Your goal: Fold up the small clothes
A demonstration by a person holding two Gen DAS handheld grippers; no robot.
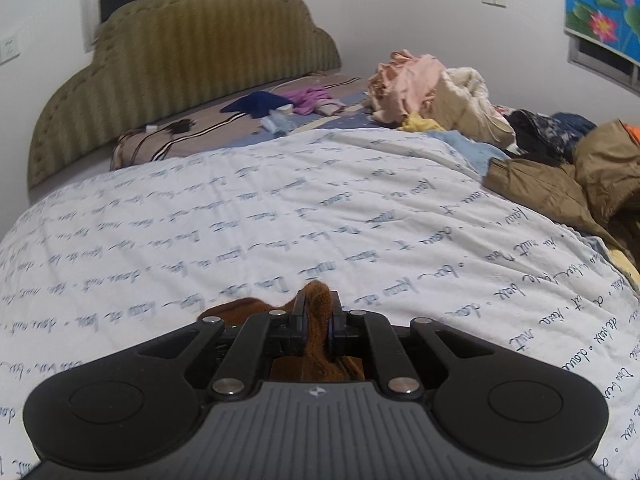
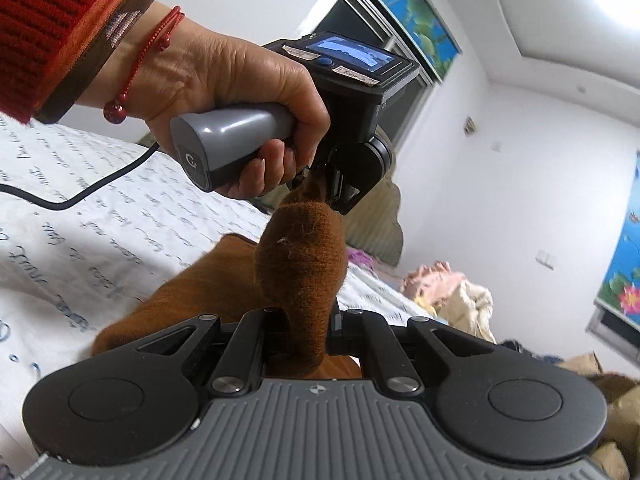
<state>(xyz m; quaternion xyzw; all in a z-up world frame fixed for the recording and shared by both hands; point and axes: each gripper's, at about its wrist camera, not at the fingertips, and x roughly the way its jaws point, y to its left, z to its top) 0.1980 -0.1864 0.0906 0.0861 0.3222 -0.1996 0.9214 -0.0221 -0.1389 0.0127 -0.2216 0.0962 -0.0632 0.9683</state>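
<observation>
Both grippers, left gripper (image 1: 316,300) and right gripper (image 2: 310,320), pinch 1 fuzzy brown knit garment (image 2: 300,264) above the script-printed quilt (image 1: 240,220); heaped clothes (image 1: 440,92) crowd its far right edge.

A white quilt printed with script (image 1: 280,208) covers the near part of the bed, with an olive scalloped padded headboard (image 1: 192,56) behind it. A heap of mixed crumpled clothes (image 1: 460,96) lies on the right side. A brown knitted sock (image 2: 300,264) hangs above the quilt, between the left gripper (image 2: 320,188) and the right gripper (image 2: 308,320).

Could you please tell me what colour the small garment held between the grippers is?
The garment is rusty brown knit; the right wrist view shows it best.
</observation>
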